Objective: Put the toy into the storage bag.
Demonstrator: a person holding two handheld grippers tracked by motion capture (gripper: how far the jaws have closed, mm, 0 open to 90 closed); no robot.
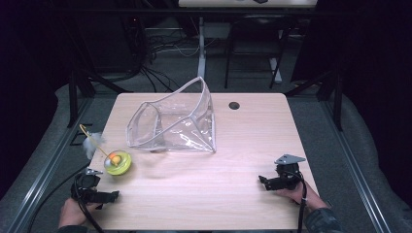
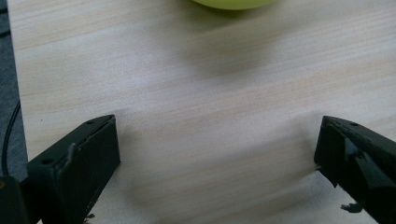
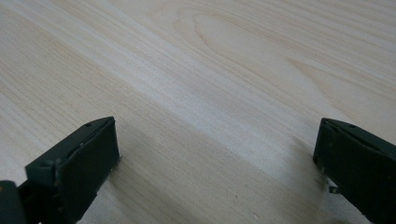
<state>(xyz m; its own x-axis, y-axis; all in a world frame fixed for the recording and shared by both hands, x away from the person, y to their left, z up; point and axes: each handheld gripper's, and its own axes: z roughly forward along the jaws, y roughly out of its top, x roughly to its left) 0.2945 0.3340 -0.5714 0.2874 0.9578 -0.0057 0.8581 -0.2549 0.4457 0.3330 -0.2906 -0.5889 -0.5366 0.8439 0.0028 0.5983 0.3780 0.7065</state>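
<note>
A clear plastic pouch [image 1: 172, 121] stands open on its side in the middle of the wooden table [image 1: 218, 160]. Left of it sits a yellow-green round toy [image 1: 118, 162] with an orange ball, a thin stick and a white feather [image 1: 92, 143]. My left gripper [image 1: 104, 198] rests at the front left corner, just in front of the toy, open with nothing between its jaws; the toy's green edge [image 2: 233, 3] shows at the top of the left gripper view. My right gripper [image 1: 269, 183] lies at the front right, open over bare wood [image 3: 210, 93].
A round cable hole [image 1: 234, 105] sits near the table's far edge. Black frame posts [image 1: 73, 97] stand at both sides, and another desk's legs [image 1: 201, 43] with cables on the floor lie beyond. Grey floor [image 2: 9, 116] shows past the table's left edge.
</note>
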